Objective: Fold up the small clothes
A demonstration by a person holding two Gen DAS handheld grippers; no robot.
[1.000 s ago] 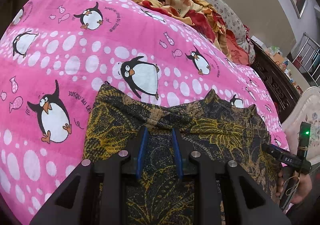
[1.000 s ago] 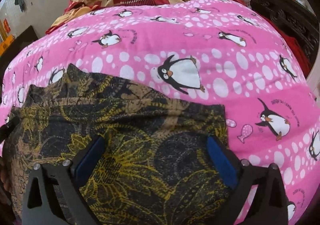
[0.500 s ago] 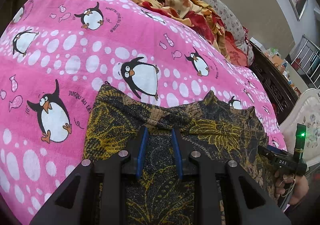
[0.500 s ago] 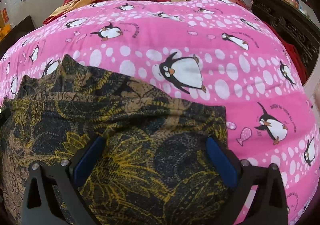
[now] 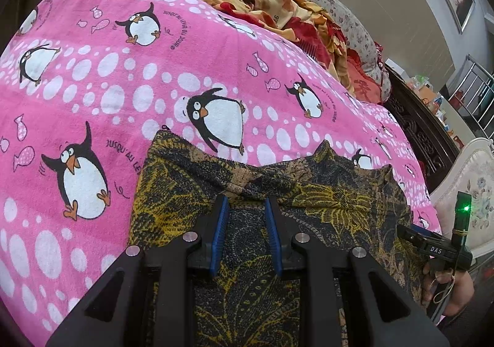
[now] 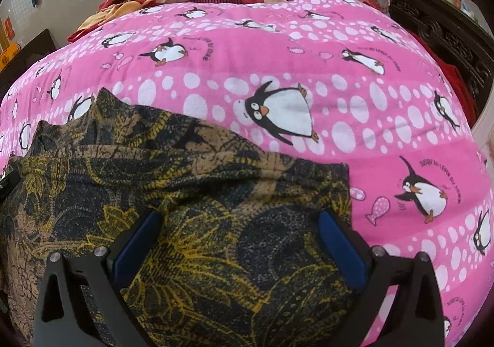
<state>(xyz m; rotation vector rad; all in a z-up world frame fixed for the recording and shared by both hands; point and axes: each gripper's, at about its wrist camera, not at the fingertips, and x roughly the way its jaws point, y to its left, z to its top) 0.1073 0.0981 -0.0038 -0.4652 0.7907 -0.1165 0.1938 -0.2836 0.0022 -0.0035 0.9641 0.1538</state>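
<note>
A small dark garment with a yellow and brown leaf print [image 5: 324, 201] lies spread on the pink penguin blanket [image 5: 108, 93]; it also fills the lower half of the right wrist view [image 6: 191, 186]. My left gripper [image 5: 244, 208] hovers over the garment's middle with its blue pads a narrow gap apart, nothing between them. My right gripper [image 6: 240, 217] is wide open above the garment near its right edge, empty. The right gripper's body [image 5: 438, 251] shows in the left wrist view at the garment's far side.
A heap of red and orange bedding [image 5: 278, 4] and a floral pillow [image 5: 355, 25] lie at the head of the bed. A dark carved wooden frame [image 5: 416, 130] runs along the right side. The pink blanket [image 6: 308, 69] stretches beyond the garment.
Both grippers have drifted slightly over the garment. The garment's folds near its top edge look a little smoother. Jaw openings are unchanged.
</note>
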